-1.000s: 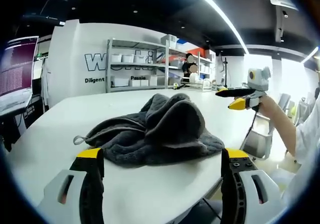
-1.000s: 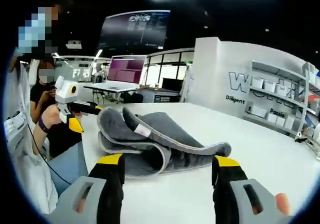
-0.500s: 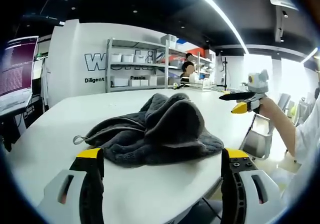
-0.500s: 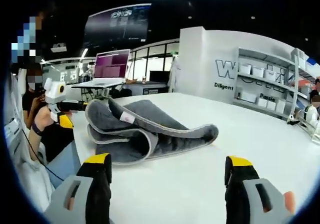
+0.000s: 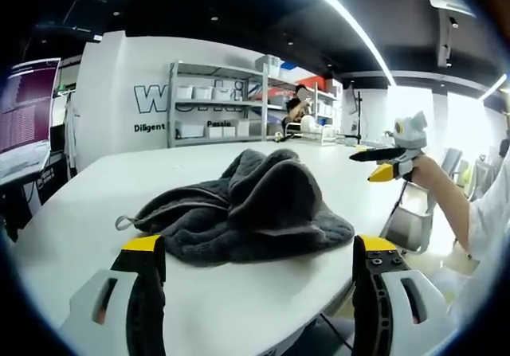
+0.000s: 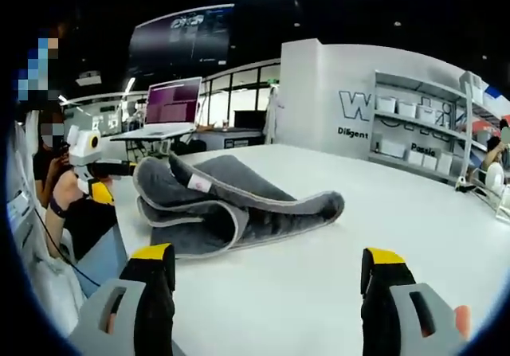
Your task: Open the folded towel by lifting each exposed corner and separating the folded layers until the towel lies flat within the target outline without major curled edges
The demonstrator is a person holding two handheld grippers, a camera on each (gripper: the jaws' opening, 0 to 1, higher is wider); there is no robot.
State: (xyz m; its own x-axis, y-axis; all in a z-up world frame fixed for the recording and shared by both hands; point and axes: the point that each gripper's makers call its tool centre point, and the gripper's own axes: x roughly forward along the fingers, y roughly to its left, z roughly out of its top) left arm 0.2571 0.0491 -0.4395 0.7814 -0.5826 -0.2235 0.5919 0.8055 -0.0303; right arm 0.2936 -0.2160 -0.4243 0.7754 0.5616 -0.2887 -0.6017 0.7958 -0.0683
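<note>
We see the dark grey, thick folded towel (image 5: 247,209) bunched in a heap on the white surface (image 5: 96,189), its layers curling open in the right gripper view. Our left tool (image 5: 259,252) has its yellow-tipped jaws spread wide, short of the towel. Our right tool (image 6: 267,264) is likewise spread, holding nothing.

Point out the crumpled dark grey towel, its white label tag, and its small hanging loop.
Dark grey towel (image 5: 255,205), left gripper view, bunched middle.
White label tag (image 6: 199,184), right gripper view, tag face.
Hanging loop (image 5: 123,223), left gripper view, loop end.
</note>
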